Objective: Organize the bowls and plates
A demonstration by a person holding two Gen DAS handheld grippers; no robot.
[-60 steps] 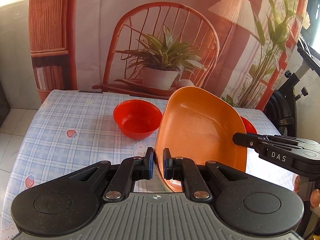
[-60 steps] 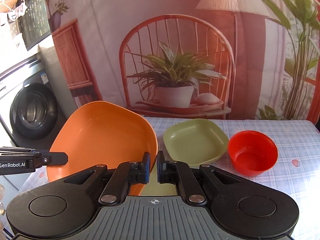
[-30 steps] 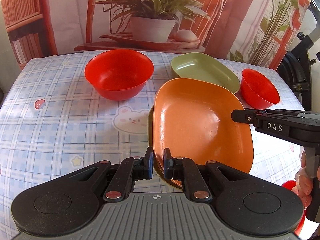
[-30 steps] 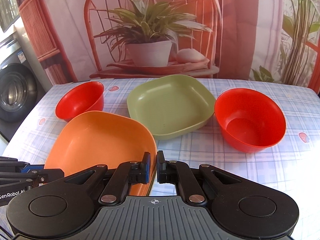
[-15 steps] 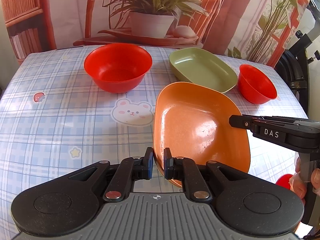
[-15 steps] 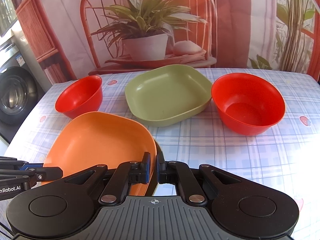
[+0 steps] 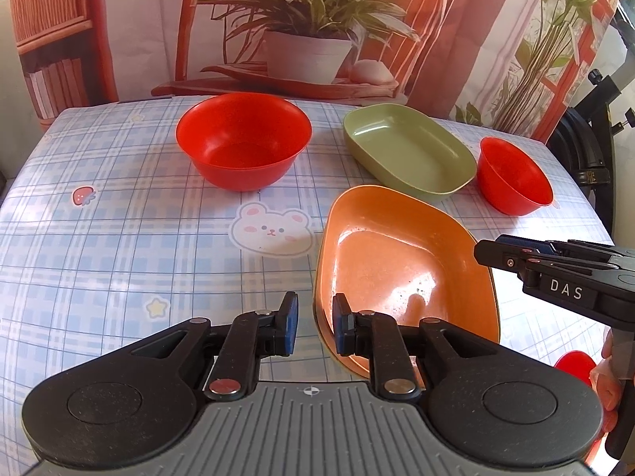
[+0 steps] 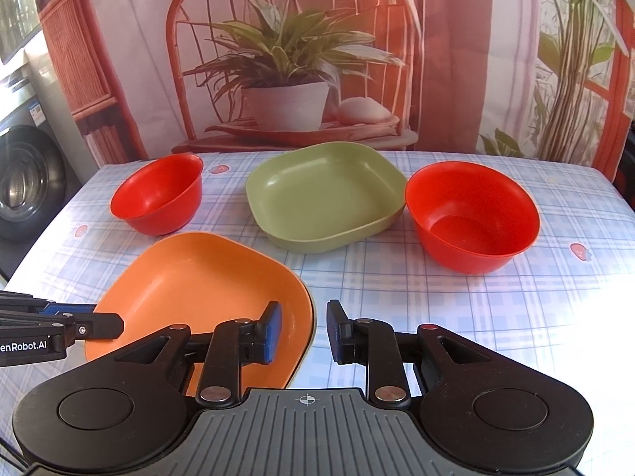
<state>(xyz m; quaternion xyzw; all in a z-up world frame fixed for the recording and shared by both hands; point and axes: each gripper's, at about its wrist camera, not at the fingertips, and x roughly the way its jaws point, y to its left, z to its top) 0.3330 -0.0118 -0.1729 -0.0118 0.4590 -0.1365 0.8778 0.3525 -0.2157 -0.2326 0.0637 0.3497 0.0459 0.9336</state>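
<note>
Checked tablecloth (image 7: 119,238); both grippers (left (image 7: 311,323), right (image 8: 303,327)) level, parted, straddling orange plate (image 7: 397,269) rim.

Black hand-held gripper (image 7: 311,327) — blue finger pads (image 7: 291,327), silver screws, ribbed grey base, white "DAS" lettering

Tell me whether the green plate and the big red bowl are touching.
Cannot tell. In the right wrist view the green plate meets the big red bowl with no visible gap, but overlap could hide one; the left wrist view settles nothing.

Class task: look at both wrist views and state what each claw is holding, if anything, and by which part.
Nothing is held. Both the left claw and right claw are open astride the orange plate's rim.
</note>
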